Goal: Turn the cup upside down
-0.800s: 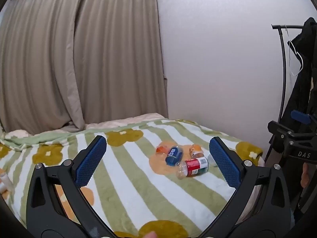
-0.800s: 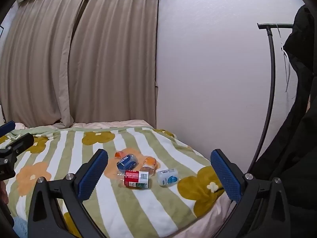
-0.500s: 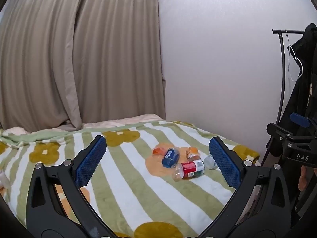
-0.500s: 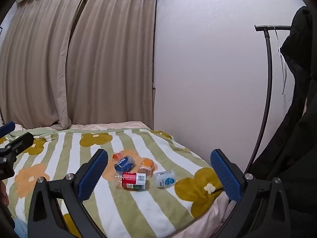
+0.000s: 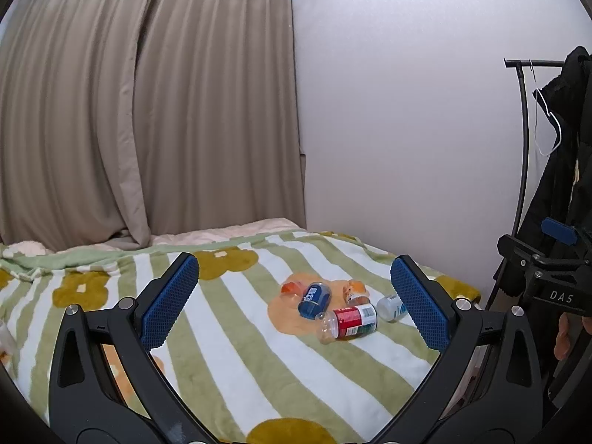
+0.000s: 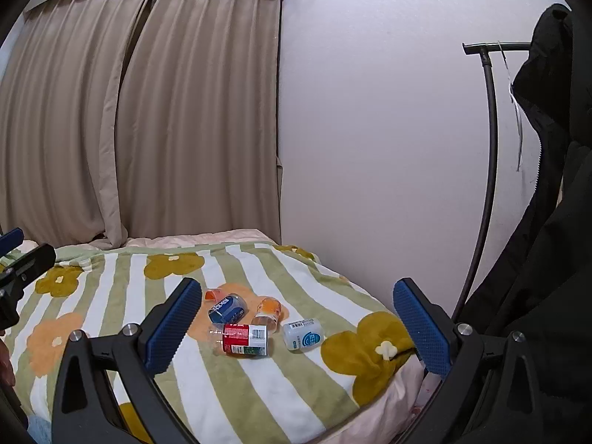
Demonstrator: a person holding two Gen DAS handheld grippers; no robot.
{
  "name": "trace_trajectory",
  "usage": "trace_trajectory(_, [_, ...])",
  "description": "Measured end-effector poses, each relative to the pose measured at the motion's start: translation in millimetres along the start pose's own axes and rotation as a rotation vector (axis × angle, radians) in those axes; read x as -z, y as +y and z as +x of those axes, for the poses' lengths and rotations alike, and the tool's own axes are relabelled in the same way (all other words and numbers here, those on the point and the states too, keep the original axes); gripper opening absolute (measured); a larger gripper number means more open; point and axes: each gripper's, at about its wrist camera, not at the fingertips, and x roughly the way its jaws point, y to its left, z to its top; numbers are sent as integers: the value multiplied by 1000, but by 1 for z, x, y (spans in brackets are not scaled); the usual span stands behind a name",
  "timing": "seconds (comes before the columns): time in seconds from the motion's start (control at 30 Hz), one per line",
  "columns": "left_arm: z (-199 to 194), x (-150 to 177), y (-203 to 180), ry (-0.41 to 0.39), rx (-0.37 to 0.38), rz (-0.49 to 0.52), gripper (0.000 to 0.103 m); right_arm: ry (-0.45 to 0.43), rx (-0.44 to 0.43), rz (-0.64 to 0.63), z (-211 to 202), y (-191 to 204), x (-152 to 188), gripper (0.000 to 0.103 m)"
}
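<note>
I am holding both grippers wide apart over the bed (image 6: 259,381), the left gripper (image 5: 296,303) and the right gripper (image 6: 296,322), each pinching nothing. The cups are lying on their sides near the red cup (image 6: 245,339). The blanket is soft, so I think a flipped cup could tip or roll away.

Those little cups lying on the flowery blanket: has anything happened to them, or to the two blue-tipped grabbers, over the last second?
Only the viewpoint shifted: both cameras now sit a little farther back, so the bed shows smaller. The cups have not moved: the red-labelled cup, blue cup, orange cup and white cup lie on their sides on the blanket. The left gripper and right gripper stayed open, holding nothing.
</note>
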Motion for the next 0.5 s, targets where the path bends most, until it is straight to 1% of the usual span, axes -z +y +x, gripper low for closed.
trace_trajectory(0.5, [0,5,-3,5,8,-6,103,1,-2,4,1,-2,4,103])
